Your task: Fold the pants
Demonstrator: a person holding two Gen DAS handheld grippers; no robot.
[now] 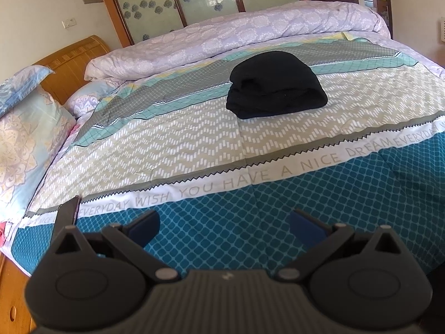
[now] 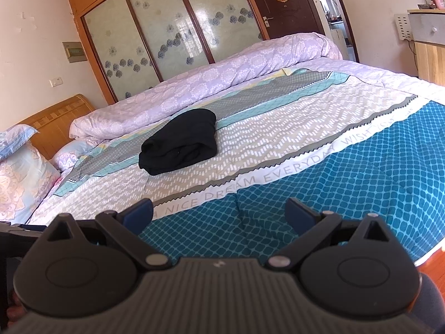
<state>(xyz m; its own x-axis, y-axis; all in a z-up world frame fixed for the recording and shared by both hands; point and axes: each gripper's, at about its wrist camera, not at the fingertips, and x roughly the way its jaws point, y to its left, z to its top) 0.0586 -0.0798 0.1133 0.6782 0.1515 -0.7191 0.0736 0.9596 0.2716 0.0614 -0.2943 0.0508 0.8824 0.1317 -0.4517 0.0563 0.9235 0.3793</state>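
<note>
The black pants [image 1: 274, 85] lie folded in a compact bundle in the middle of the patterned bedspread [image 1: 194, 144]. In the right wrist view the same pants [image 2: 180, 146] sit to the left of centre. My left gripper [image 1: 224, 225] hovers over the teal near edge of the bed, well short of the pants, open with nothing between its blue pads [image 1: 146, 226]. My right gripper [image 2: 219, 213] is likewise open and empty above the teal band, far back from the bundle.
A rolled lilac duvet [image 1: 236, 33] runs along the far side of the bed. Pillows [image 1: 25, 128] and a wooden headboard [image 1: 75, 64] are at the left. Wardrobe doors [image 2: 172, 27] stand behind. A wooden cabinet [image 2: 428, 61] is at the right.
</note>
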